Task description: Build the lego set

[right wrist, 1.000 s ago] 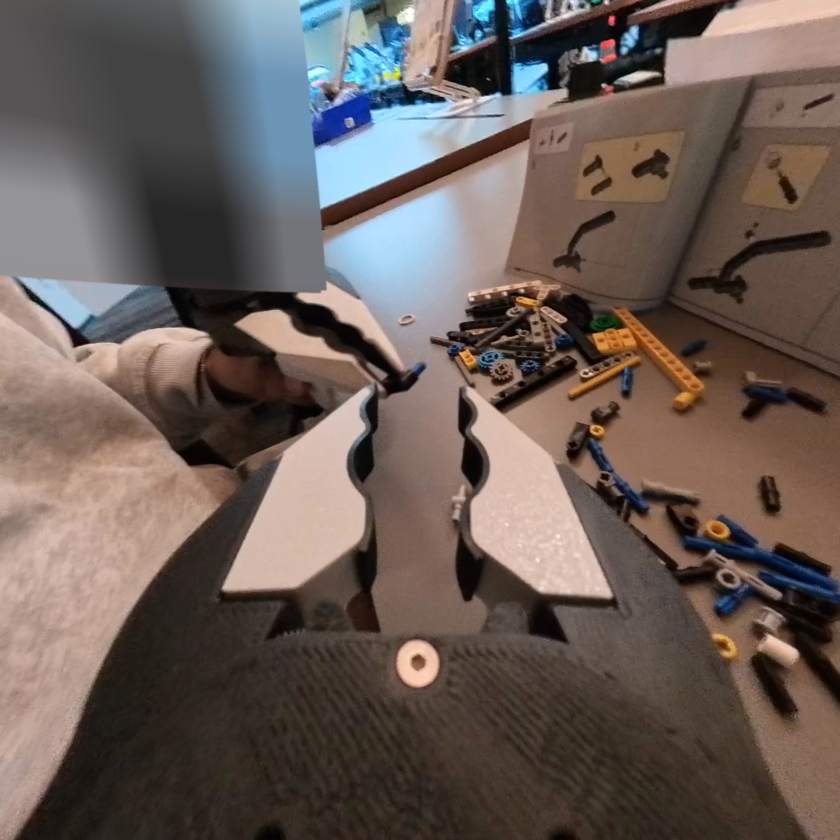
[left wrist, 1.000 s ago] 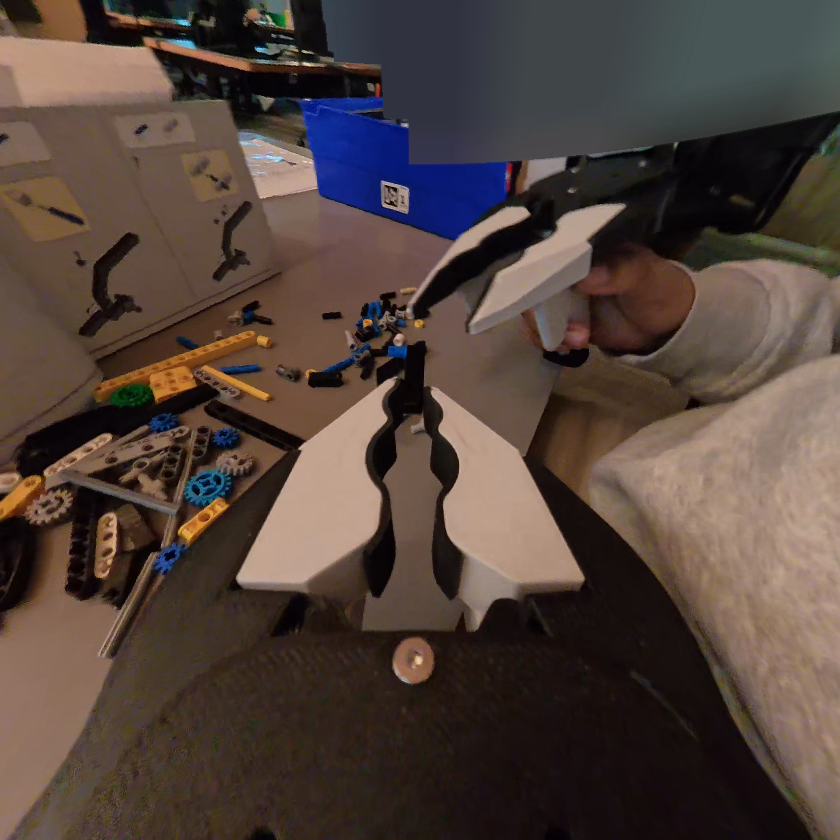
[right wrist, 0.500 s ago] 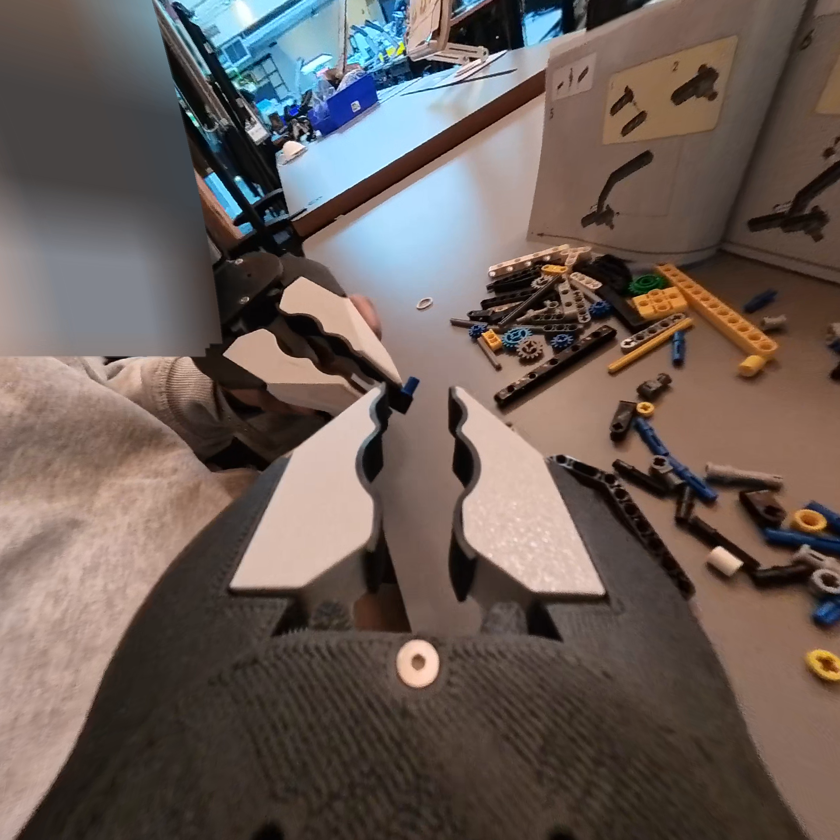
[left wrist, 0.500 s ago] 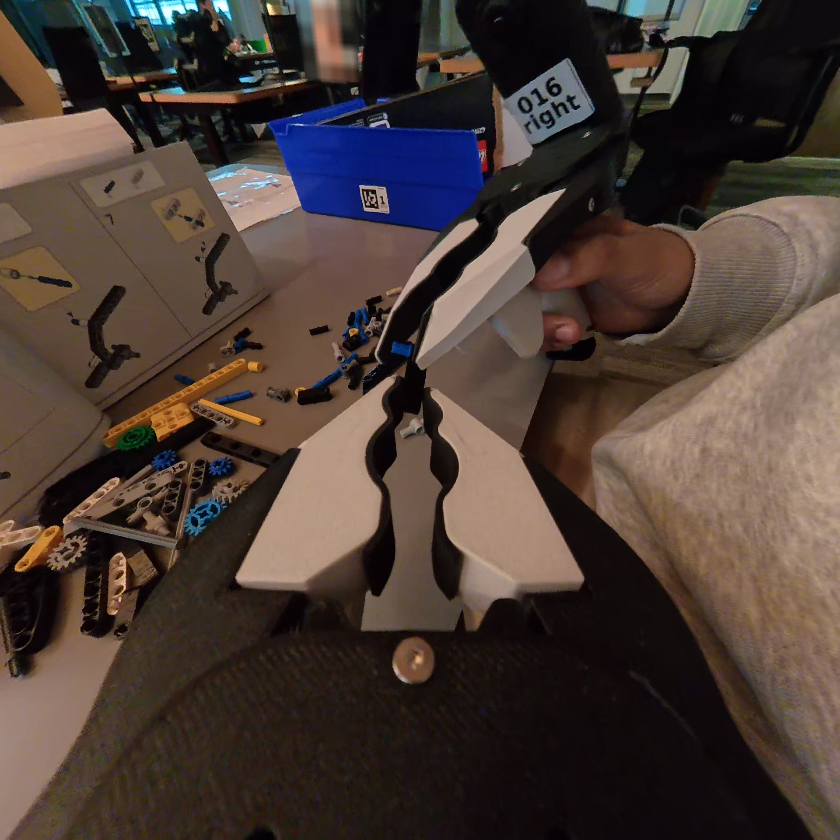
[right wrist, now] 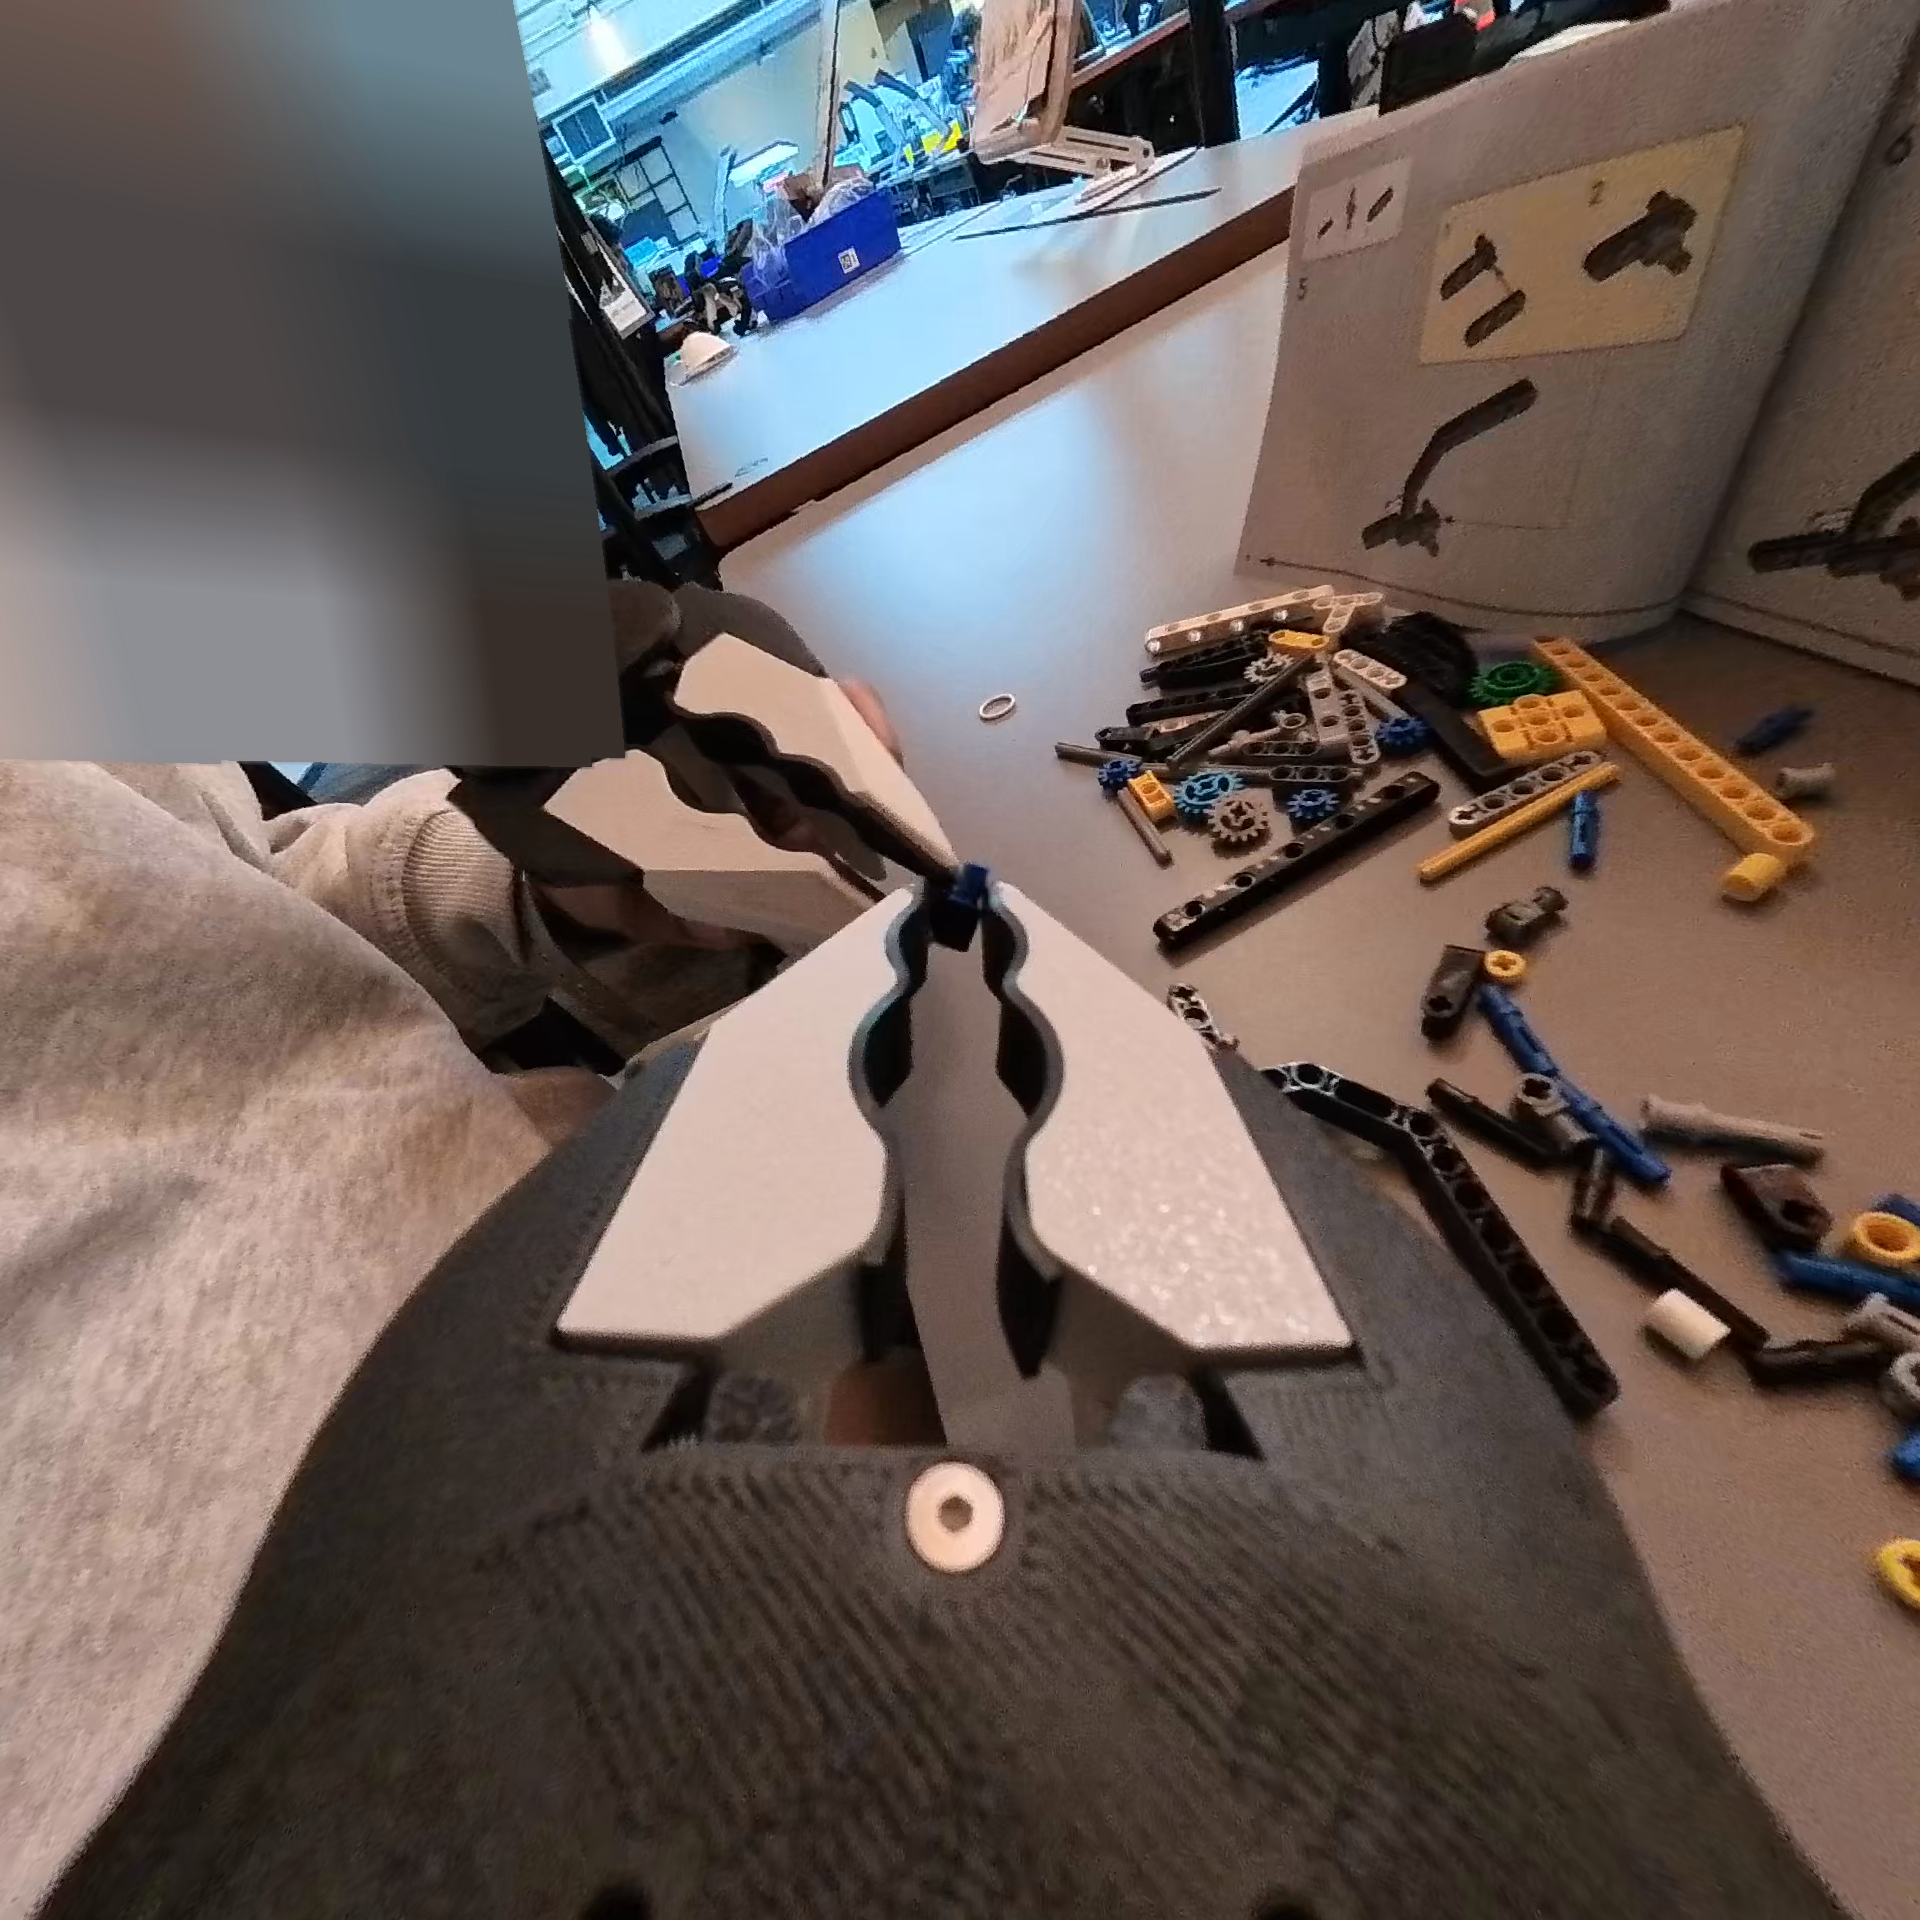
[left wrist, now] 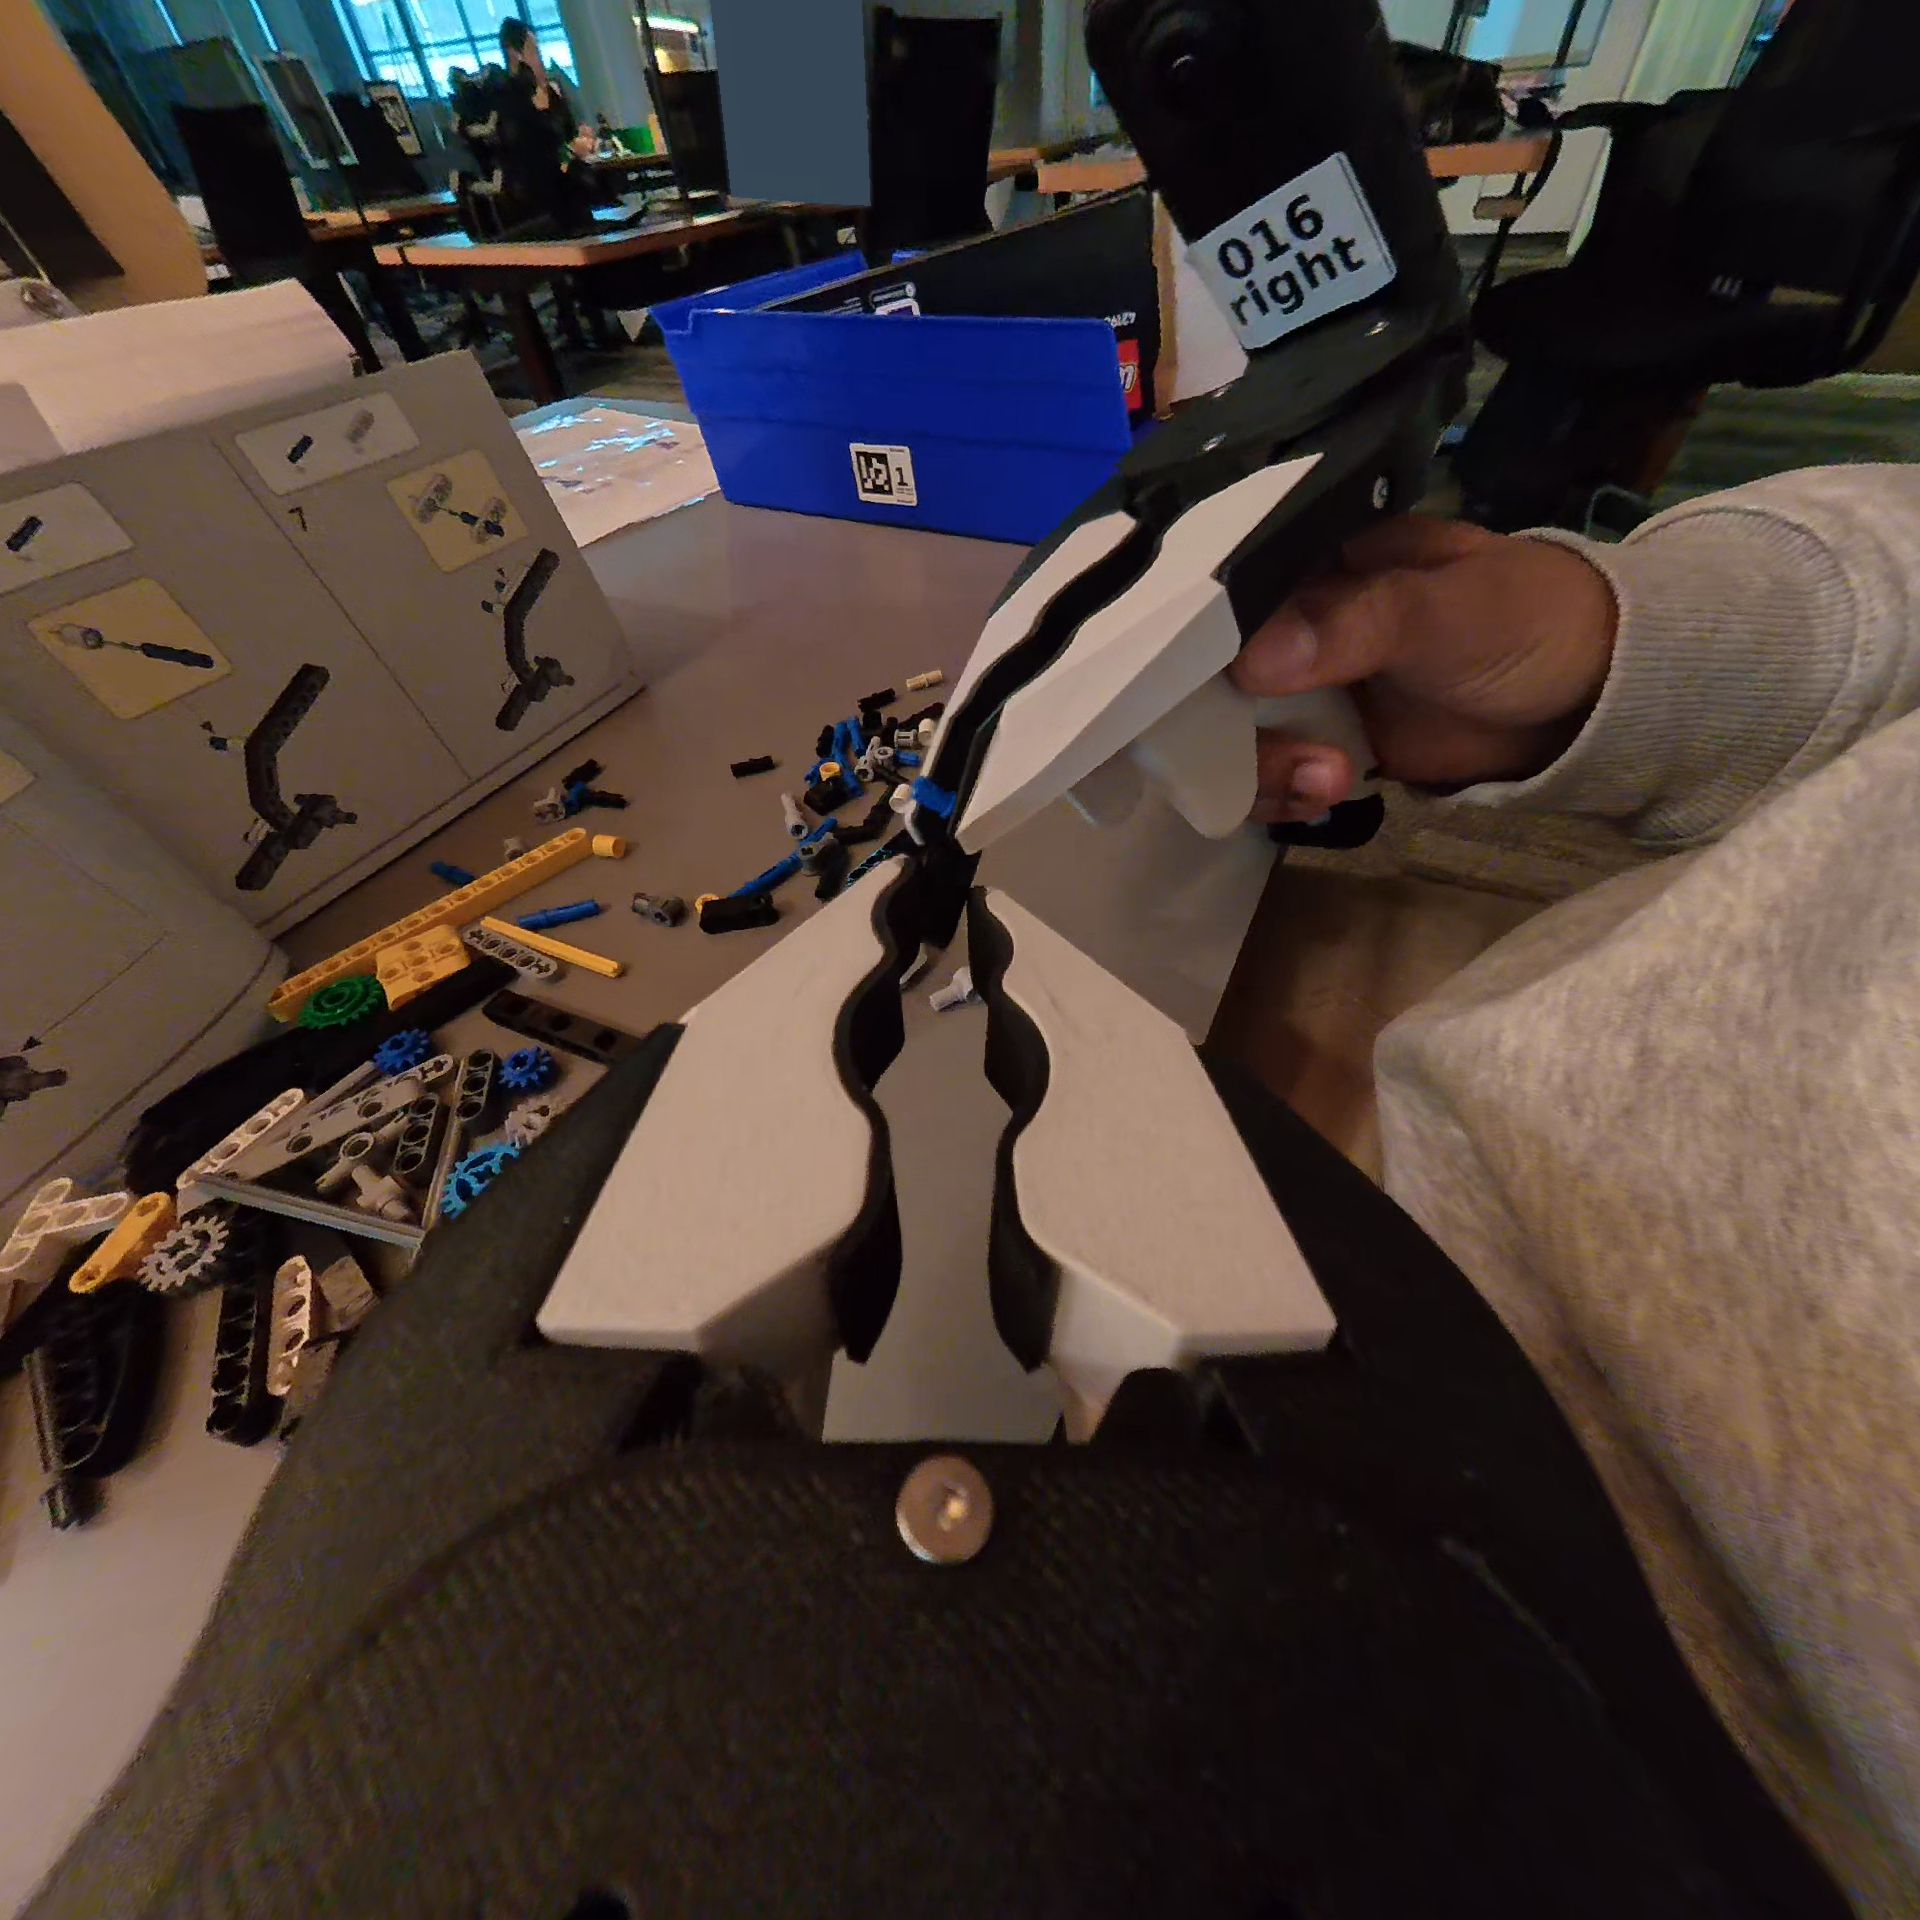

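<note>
The left claw is pinched on a small black piece, and the right claw is closed on a small blue pin; the two tips meet in mid-air above the near edge of the tabletop, so the step in hand looks like pressing the pin into the black piece.

The chief risk is a slip; both parts are tiny and held only at the very fingertips, so a push that is off the hole's axis could twist the pin out of the grip or flick it down among the loose parts, or off the near edge into the person's lap. Too loose a squeeze on the black piece would let it rotate instead of taking the pin; whether pin and hole are lined up cannot be told, since the tips hide the joint.

The set itself is barely begun; most of it lies unassembled on the tabletop; a long yellow beam, a green gear and blue gears sit in a heap of black and grey beams to the left, and blue and black pins are scattered farther off. The instruction booklet stands open at the far left, and a blue bin stands beyond the parts.
</note>
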A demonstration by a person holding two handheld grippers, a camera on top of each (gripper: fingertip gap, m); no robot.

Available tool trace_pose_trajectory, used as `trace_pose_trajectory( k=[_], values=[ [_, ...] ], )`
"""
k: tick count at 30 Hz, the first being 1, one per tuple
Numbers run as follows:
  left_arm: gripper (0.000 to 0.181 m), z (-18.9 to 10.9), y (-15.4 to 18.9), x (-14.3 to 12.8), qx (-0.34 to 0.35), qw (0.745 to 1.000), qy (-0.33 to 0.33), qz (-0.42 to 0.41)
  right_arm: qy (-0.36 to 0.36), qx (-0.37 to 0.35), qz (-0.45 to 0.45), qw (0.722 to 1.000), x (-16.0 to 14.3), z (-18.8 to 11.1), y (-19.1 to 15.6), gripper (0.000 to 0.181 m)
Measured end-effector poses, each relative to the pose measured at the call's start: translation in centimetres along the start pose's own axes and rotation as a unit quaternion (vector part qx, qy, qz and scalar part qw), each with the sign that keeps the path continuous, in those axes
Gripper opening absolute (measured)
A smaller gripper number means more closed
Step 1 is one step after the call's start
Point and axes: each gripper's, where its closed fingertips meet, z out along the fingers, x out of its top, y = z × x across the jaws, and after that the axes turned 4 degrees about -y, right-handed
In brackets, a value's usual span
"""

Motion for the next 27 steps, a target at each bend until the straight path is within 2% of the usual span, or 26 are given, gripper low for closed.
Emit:
trace_pose_trajectory(
  k=[13,16,19,22,25,27],
  values=[
    [0.009,-0.1,-0.1,0.4,-0.003,1.000,0.018,-0.023,0.025,0.025,0.043,0.998,0.4,-0.3,-0.1,0.007],
    [0.022,-0.1,-0.5,0.6,-0.008,0.998,0.029,-0.061,0.042,0.016,0.042,0.998,0.9,-0.7,0.2,0.007],
    [0.027,-0.5,-0.8,1.1,-0.038,0.990,0.051,-0.126,0.059,0.017,0.047,0.997,1.4,-1.1,0.4,0.006],
    [0.033,-0.8,-0.7,1.8,-0.095,0.970,0.077,-0.209,0.079,0.027,0.041,0.996,1.9,-1.5,0.2,0.007],
    [0.034,-1.8,-0.4,3.4,-0.174,0.929,0.132,-0.300,0.094,0.031,0.017,0.995,2.4,-1.6,-0.4,0.007],
    [0.034,-2.2,-0.8,3.8,-0.200,0.904,0.152,-0.346,0.095,0.025,0.000,0.995,2.5,-1.6,-0.6,0.007]
  ],
)
